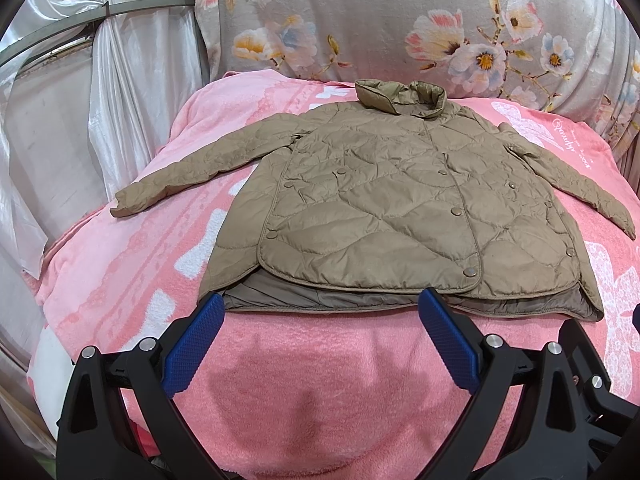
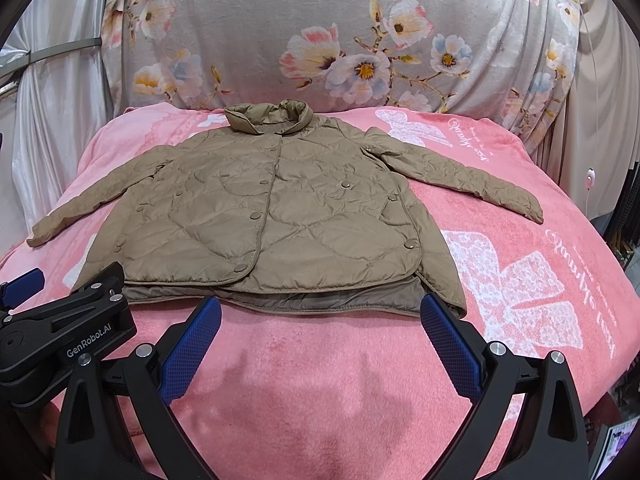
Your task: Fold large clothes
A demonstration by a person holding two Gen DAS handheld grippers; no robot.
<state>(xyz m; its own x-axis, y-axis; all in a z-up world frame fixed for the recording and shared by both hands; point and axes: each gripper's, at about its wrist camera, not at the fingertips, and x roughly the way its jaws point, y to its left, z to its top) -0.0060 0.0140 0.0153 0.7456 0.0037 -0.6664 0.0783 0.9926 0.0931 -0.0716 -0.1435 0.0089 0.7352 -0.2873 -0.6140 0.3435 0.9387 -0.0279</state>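
A tan quilted jacket (image 1: pixel 384 200) lies flat and buttoned on a pink blanket (image 1: pixel 304 380), collar toward the far side, both sleeves spread out sideways. The same jacket (image 2: pixel 272 216) fills the middle of the right wrist view. My left gripper (image 1: pixel 322 308) hovers open just in front of the jacket's hem, its blue pads (image 1: pixel 192 344) wide apart with nothing between them. My right gripper (image 2: pixel 320 312) is also open at the hem's near edge, toward the jacket's right corner. The left gripper's black body (image 2: pixel 68 332) shows at the lower left of the right wrist view.
A grey floral cloth (image 2: pixel 340 40) rises behind the blanket. White curtains and a metal rail (image 1: pixel 100 12) stand at the left. The pink blanket (image 2: pixel 520 280) extends well to the right of the jacket. A white cord with a switch (image 2: pixel 591 178) hangs at the far right.
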